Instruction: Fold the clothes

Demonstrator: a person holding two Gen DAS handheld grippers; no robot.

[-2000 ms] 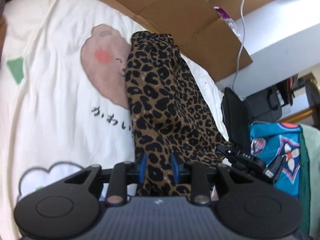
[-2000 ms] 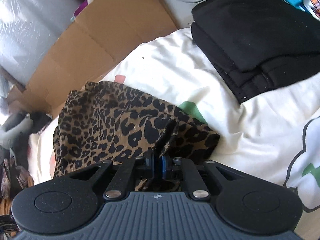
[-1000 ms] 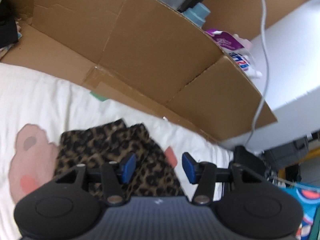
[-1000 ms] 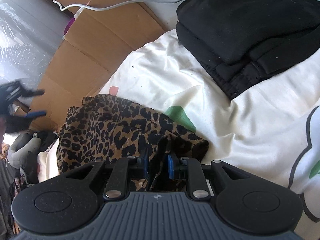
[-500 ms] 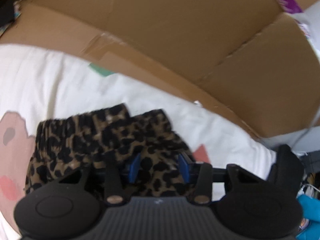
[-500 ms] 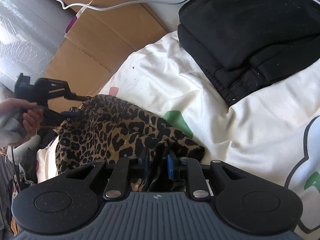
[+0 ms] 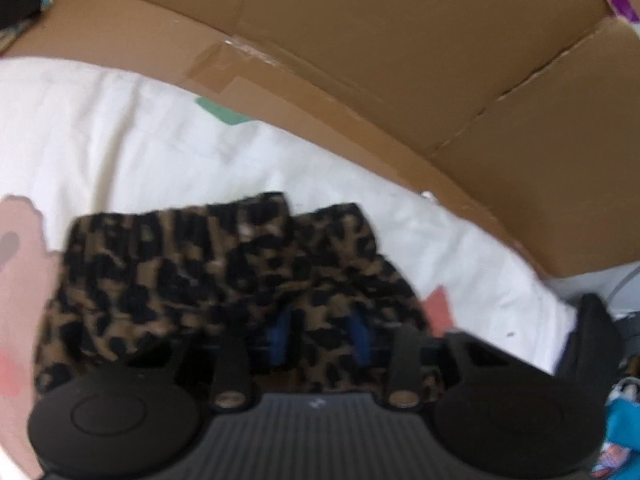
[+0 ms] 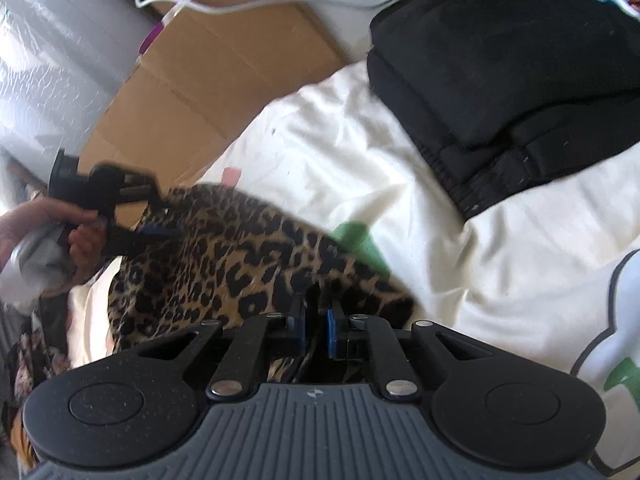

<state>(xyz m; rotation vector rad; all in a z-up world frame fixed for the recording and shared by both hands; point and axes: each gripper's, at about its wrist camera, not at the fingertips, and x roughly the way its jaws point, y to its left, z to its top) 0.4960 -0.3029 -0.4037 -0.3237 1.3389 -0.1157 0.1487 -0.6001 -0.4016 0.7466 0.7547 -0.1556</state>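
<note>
Closest to me, my right gripper [image 8: 316,330] has its blue pads drawn nearly together with a dark fold of the leopard-print garment [image 8: 240,272] between them, so I judge it is pinching the near edge of the cloth. That hold keeps this end pinned while the other end is worked.

The garment lies in a compact, layered bundle on the white bed sheet [image 8: 460,248], just beside a green patch printed on the sheet. In the left wrist view it fills the space right in front of my left gripper [image 7: 320,334], whose blue pads stand apart with cloth lying between and over them. That view is blurred, so I read the jaws as parted around the fabric, not clamped on it. From the right wrist view the same tool shows at the garment's far end, held in a hand [image 8: 76,236], which fits one gripper working each end of the piece.

Whether this bundle needs another fold or is being pressed flat, I cannot settle from here.

Farther out on the sheet sits a stack of black clothes [image 8: 500,80], folded and well apart from the leopard piece. Beyond the bed, flattened cardboard [image 7: 400,60] leans up as a backdrop, with a white cable [image 8: 240,2] trailing across it.
</note>
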